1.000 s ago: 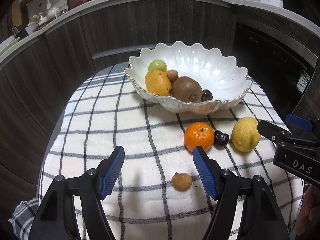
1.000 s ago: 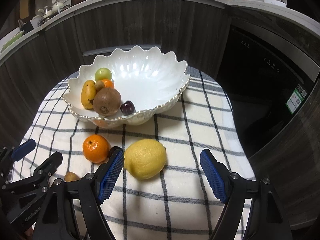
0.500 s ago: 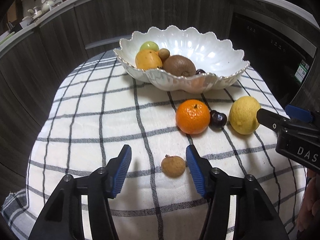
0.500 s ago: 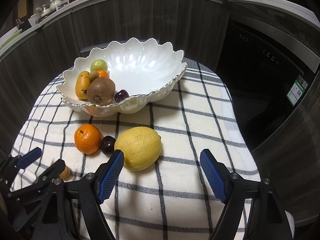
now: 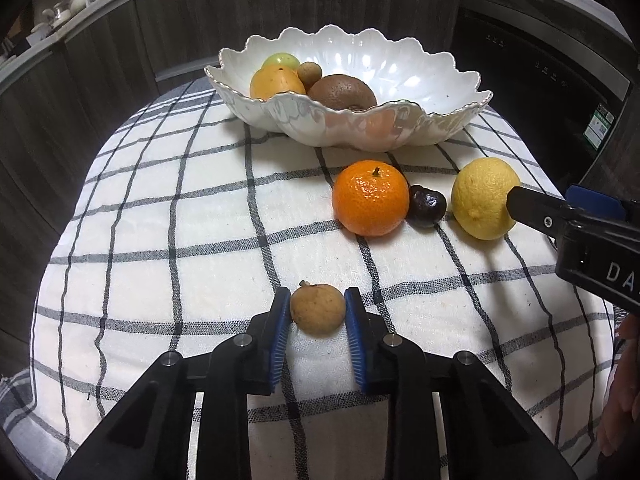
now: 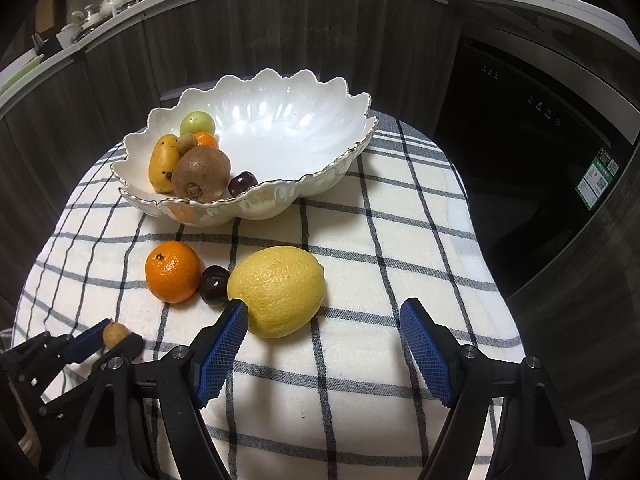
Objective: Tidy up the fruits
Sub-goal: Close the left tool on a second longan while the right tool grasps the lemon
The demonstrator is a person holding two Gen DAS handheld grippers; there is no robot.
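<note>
Down and forward comes the left hand-held gripper point(image 5: 317, 322), and its jaws have just been closing: a second ago they were standing wide with the small brown fruit off to one side, and now that longan-like fruit point(image 5: 317, 309) is sitting squarely between the blue pads point(image 5: 280, 332), both of them pressing on its flanks. The fruit is still resting on the checked cloth point(image 5: 160, 216) covering the desk, right at the tips of this hand-held gripper and not yet lifting.

Judging by its look, this little fruit is going to be light, with a thin, dry, slightly rough shell, so the ribbed pads should be biting well, but squeezing hard could be cracking it. Being round, it may be rolling out if the hold is sitting off its widest line; the pads are taking it across the middle, which looks right.

Ahead and to the right of the left hand-held gripper are lying the mandarin point(image 5: 370, 198), a dark cherry point(image 5: 427, 206) just beside it, and the lemon point(image 5: 484, 198). Further ahead is waiting the scalloped white bowl point(image 5: 420, 128), already carrying several fruits, a kiwi point(image 5: 344, 93) among them.

Meanwhile the right hand-held gripper point(image 6: 324, 352) is hovering with its jaws wide and empty, the lemon just ahead of its left pad.
</note>
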